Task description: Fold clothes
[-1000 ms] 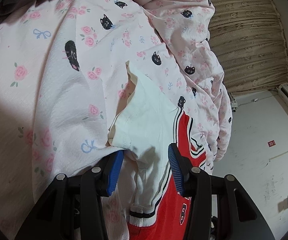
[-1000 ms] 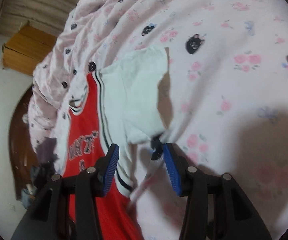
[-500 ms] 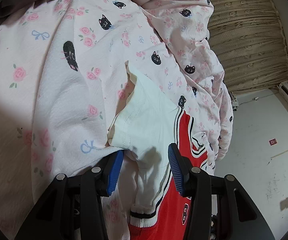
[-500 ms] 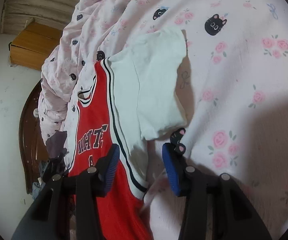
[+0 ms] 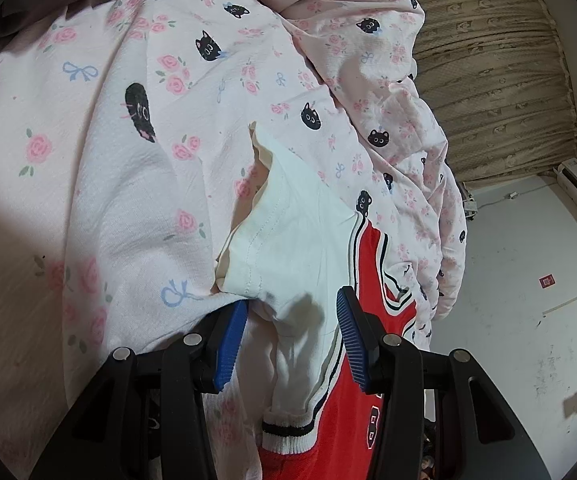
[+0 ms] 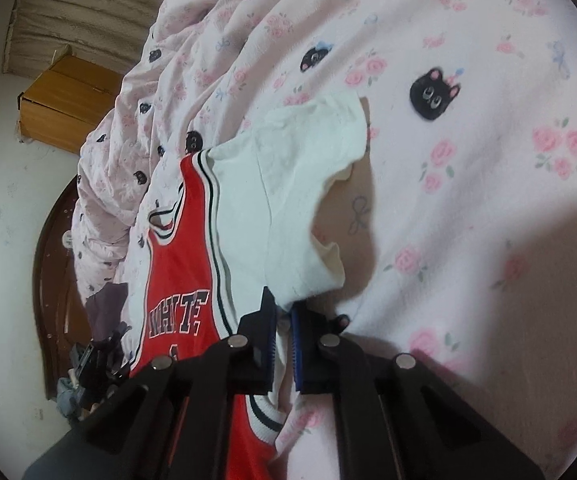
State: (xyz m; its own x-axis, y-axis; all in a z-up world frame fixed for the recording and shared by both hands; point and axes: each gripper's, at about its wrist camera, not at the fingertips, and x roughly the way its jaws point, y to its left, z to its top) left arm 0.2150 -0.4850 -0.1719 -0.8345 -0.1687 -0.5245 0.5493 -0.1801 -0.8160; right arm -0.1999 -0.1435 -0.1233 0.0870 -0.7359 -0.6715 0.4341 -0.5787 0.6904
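- Right gripper [image 6: 284, 320]: its jaws have just been closing and now pinch the white fabric of the shirt [image 6: 284, 200] under the sleeve [image 6: 308, 148], near the side seam.
- Left gripper [image 5: 292, 328]: jaws stand half apart astride the other sleeve [image 5: 288, 220]; the pads do not press the cloth.
- Shirt lies face up on the bedsheet [image 5: 108, 160], red panel [image 6: 176, 256] in the middle, hem toward the cameras.
- To do this step well, I judge the left should close at the matching spot before either hand lifts, so the fold runs straight and both layers are caught.
- Both grippers tilt downward, side by side, low over the shirt.
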